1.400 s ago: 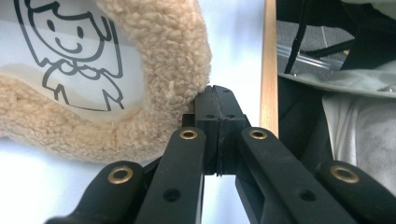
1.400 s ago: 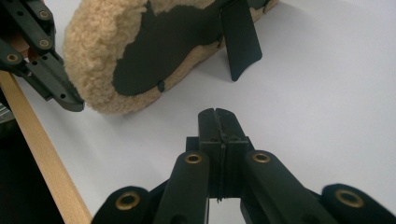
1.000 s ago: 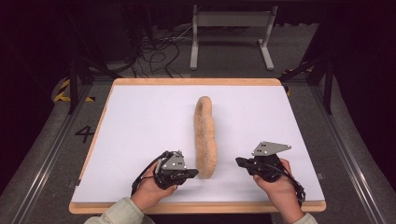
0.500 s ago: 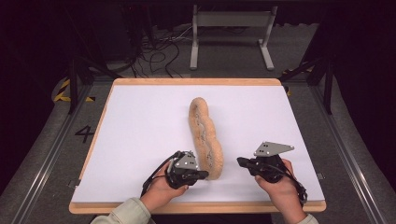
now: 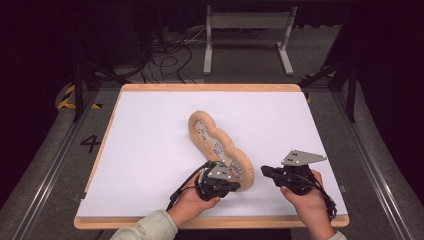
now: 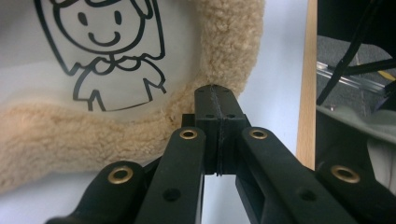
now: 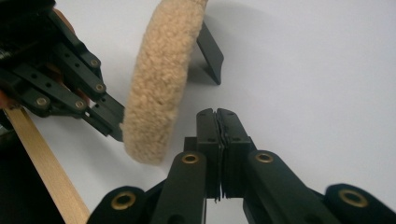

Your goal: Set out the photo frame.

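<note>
Fuzzy frame (image 5: 220,147) sits mid-worktop, running diagonally from the middle down toward the person's side, near end right between the two grippers. It looks tipped up on its edge, leaning, with a black prop leg (image 7: 211,53) sticking out the back.

The step looks like nudging it over or round with the left gripper (image 5: 234,186). Its fingers are pressed together with nothing between them, and the tip is butted against the fleece rim at the near end. I'd keep that push low and slow, since the fleece is squishy and the tip could slide off or the whole thing could flop. The right gripper (image 5: 265,172), fingers also together and empty, sits just beside the same end without touching, so it's handy as a stop.

Looks-wise: long, lumpy outline, thick tan sherpa rim, pale smooth panels with black line-drawn cartoon kids. The white worktop (image 5: 150,150) has a wooden edge.
</note>
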The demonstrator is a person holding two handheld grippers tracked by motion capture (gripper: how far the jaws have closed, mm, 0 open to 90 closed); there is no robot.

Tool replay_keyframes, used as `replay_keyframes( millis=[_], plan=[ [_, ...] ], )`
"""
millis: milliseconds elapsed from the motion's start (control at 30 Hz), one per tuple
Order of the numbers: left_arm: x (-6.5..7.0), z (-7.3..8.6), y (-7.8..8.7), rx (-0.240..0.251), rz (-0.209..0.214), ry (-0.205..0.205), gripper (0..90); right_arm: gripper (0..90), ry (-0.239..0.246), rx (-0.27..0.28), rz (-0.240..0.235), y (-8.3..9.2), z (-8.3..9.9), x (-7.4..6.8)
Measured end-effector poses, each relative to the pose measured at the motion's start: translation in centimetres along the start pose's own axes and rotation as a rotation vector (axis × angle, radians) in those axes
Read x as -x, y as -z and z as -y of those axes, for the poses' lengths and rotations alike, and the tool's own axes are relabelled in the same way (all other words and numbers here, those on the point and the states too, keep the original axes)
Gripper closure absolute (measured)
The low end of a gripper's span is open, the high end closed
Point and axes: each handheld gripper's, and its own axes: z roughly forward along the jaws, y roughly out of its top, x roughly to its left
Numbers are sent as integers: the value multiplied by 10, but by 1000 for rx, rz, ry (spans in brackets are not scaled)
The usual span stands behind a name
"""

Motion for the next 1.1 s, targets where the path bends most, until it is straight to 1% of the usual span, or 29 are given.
replay_keyframes(
  millis=[33,100,167,200,267,367,400,433,533,567,600,633,667,700,733,767,800,900,933,967,1000,1067,1100],
  plan=[
    [0,-1,-2,0,-4,-3,898,875,-5,2,0,1,0,0],
    [1,-3,-5,4,-7,3,897,859,-10,7,4,1,-1,1],
    [1,-3,-5,1,-8,5,897,829,-15,14,9,2,-1,1],
    [1,-2,-4,-4,-4,11,896,817,-13,20,6,2,-2,2],
    [0,-2,-3,-6,-6,11,887,809,-16,24,3,3,-2,2],
    [-4,1,6,-4,-13,20,869,778,-12,29,-11,4,-6,3],
    [-4,1,6,-4,-13,20,865,768,-12,31,-11,4,-8,3],
    [-5,2,9,0,-18,25,865,768,-12,31,-11,4,-8,3],
    [-11,6,24,16,-31,40,825,751,1,41,-16,4,-13,4],
    [-11,6,24,16,-31,40,810,751,1,41,-16,4,-13,4],
    [-13,8,32,25,-54,44,793,738,8,42,-24,4,-17,5],
    [-15,10,37,29,-63,48,779,729,12,40,-24,4,-20,5],
    [-15,10,37,29,-63,48,766,729,12,40,-24,4,-20,5],
    [-18,14,45,39,-75,63,755,706,18,35,-38,3,-26,5],
    [-18,14,45,39,-75,63,741,693,23,27,-51,2,-30,4],
    [-22,18,53,45,-95,81,722,690,29,19,-56,1,-34,4],
    [-25,20,57,48,-106,81,713,690,38,13,-57,0,-38,3],
    [-31,24,68,59,-126,99,689,671,58,-7,-56,-2,-48,1],
    [-34,26,72,64,-135,109,681,661,63,-13,-55,-3,-52,0],
    [-34,26,72,64,-135,109,676,661,63,-13,-55,-3,-52,0],
    [-37,29,78,67,-147,119,676,652,68,-19,-57,-4,-56,0],
    [-41,33,84,70,-163,131,662,622,76,-37,-60,-9,-68,-1],
    [-42,35,87,72,-168,136,662,622,76,-37,-60,-9,-68,-1]
  ],
)
